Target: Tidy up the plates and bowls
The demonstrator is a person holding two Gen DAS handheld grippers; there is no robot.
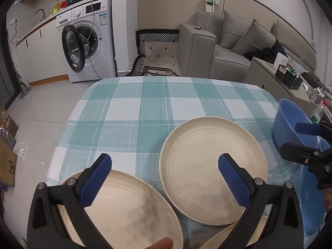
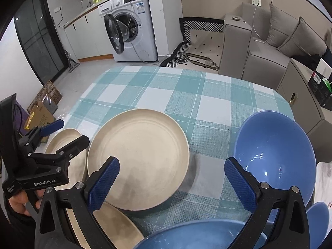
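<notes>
Your left tongs (image 1: 165, 167) gape wide, empty, over two round cream plates: near one (image 1: 128, 209), far one (image 1: 213, 170). Your right tongs (image 2: 172, 170) likewise spread, empty. Glossy blue bowl (image 2: 276, 155) sits right on the teal-checked counter (image 2: 166, 91).

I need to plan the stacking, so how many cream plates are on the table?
3: a middle plate in the centre, a left plate under the left gripper, and a near plate at the table's near edge, partly hidden by the right gripper.
</notes>
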